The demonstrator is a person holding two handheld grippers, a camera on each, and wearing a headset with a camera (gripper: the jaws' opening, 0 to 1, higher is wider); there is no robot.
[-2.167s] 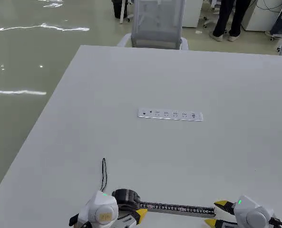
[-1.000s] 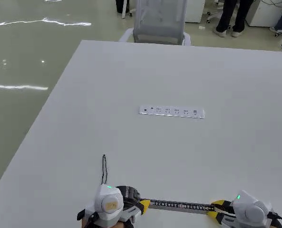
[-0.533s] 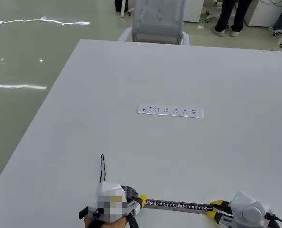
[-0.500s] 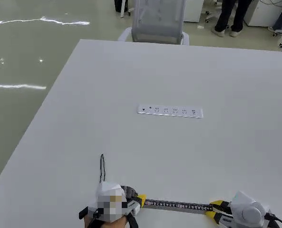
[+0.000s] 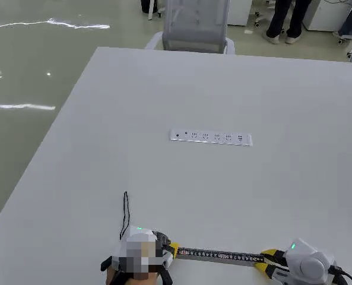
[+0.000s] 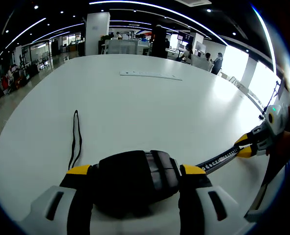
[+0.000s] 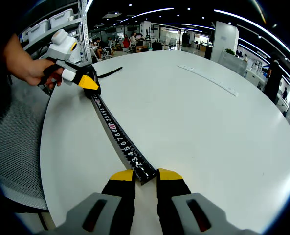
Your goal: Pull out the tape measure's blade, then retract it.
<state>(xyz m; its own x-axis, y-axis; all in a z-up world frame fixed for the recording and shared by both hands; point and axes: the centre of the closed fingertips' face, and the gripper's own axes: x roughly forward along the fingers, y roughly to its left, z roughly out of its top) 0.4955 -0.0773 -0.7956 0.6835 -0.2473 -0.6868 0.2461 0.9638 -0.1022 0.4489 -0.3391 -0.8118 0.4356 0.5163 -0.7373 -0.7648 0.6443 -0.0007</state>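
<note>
Left gripper (image 6: 135, 170) clamps tape measure (image 6: 135, 188); right gripper (image 7: 140, 175) pinches blade (image 7: 119, 139) tip; for retract, likely guide tip left slowly, blade straight, case steady.

Right, tape measure case (image 6: 132, 178): black plastic, ribbed, dull sheen. Blade (image 7: 120, 142) coming off the case: thin dark strip, matt, white printed nos. Cord (image 6: 75, 137) just by the case: black, woven-looking, matt. Left gripper (image 6: 135, 170) round the case & right gripper (image 7: 141, 175) at blade's far end: smooth white plastic shells, yellow matt tips. Table (image 5: 223, 89) under the case: white, smooth, satin. Power strip (image 5: 210, 137) well beyond the case: white plastic, slight gloss. Floor (image 5: 27, 71) further off: polished, mirror-glossy.
</note>
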